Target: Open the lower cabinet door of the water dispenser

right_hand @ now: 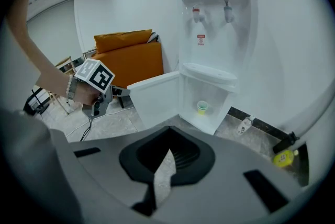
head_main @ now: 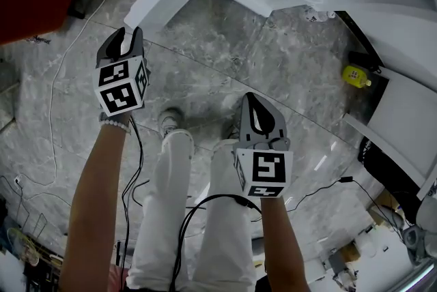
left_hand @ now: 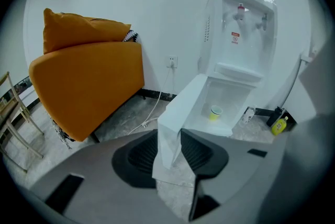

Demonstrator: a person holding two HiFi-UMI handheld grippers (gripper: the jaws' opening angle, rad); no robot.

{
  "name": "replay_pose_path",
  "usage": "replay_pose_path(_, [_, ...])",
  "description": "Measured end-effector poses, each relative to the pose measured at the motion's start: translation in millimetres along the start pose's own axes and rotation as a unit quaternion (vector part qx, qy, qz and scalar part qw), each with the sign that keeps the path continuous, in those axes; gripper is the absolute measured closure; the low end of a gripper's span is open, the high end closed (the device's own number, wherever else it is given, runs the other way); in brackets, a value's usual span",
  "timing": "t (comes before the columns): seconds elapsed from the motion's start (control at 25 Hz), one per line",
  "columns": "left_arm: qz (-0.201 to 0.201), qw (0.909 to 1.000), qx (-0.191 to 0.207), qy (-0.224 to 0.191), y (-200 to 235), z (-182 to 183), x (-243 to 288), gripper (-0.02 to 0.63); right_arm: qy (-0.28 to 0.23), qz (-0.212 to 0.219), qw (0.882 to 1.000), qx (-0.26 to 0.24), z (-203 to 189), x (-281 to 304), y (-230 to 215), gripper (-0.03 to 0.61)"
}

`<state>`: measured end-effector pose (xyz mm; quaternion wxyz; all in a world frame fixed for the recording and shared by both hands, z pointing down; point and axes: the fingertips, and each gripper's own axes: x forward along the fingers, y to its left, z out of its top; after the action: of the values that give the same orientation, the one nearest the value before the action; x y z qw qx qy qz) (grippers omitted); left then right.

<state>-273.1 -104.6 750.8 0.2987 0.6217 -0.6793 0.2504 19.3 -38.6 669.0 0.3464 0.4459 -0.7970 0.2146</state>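
The water dispenser (right_hand: 214,34) is being seen standing on the floor (head_main: 273,65) against a white wall (right_hand: 293,34). Its lower cabinet door (right_hand: 154,100) is being shown swung wide open, jutting out over the floor from the left side of the cabinet. The free edge of this door is being gripped by the left hand-held gripper (head_main: 126,35): in the left gripper view the white panel is being pinched between the two ribbed pads, which are standing partly apart, one against each face. The right hand-held gripper (head_main: 254,101) is being held over the floor in front of the dispenser, well apart from the door, with its jaws closed together and nothing between them. Inside the opened cabinet a small green cup (right_hand: 202,108) is being shown standing on the cabinet's bottom. A yellow bottle (head_main: 356,75) is being seen on the floor at the dispenser's right side, and an orange sofa (left_hand: 89,81) is being seen at the wall to the left.
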Motion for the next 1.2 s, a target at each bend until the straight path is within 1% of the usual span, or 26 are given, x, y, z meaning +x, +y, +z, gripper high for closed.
replay_pose_path(0.12, [0.005, 1.0, 0.003, -0.003, 7.4, 3.9, 2.3, 0.459, 0.001, -0.002, 1.0, 0.007, -3.3, 0.2, 2.6, 0.575])
replay_pose_path(0.28, [-0.005, 0.9999, 0.016, -0.005, 8.8, 4.2, 1.8, 0.455, 0.004, -0.001, 1.0, 0.012, -7.8, 0.1, 7.3, 0.575])
replay_pose_path(0.4, [-0.003, 0.9999, 0.012, -0.007, 12.9, 1.3, -4.5, 0.456, 0.002, 0.003, 1.0, 0.013, -6.0, 0.7, 9.8, 0.575])
replay_pose_path(0.52, [0.006, 1.0, -0.001, -0.007, 19.1, -3.6, -17.7, 0.484, -0.001, 0.006, 1.0, 0.013, -1.3, -1.9, 11.1, 0.575])
replay_pose_path(0.6, [0.007, 0.9999, 0.003, -0.01, 17.9, -2.9, -29.0, 0.501, -0.005, 0.008, 1.0, 0.013, 4.6, -4.5, 10.7, 0.575])
replay_pose_path(0.72, [-0.007, 0.9993, 0.033, -0.018, 1.6, 3.4, -49.3, 0.529, -0.012, 0.011, 1.0, 0.014, 15.1, -11.2, 7.6, 0.575])
replay_pose_path(0.8, [-0.019, 0.9985, 0.046, -0.022, -11.8, 8.9, -64.1, 0.55, -0.017, 0.013, 1.0, 0.014, 23.0, -17.3, 6.4, 0.575])
replay_pose_path(1.0, [-0.042, 0.9977, 0.04, -0.034, -39.7, 27.5, -99.4, 0.588, -0.03, 0.024, 0.999, 0.004, 48.7, -33.1, 6.1, 0.575])
replay_pose_path(1.2, [-0.072, 0.9947, 0.057, -0.045, -66.0, 57.6, -132.3, 0.6, -0.04, 0.035, 0.999, -0.005, 76.9, -51.6, 3.0, 0.575])
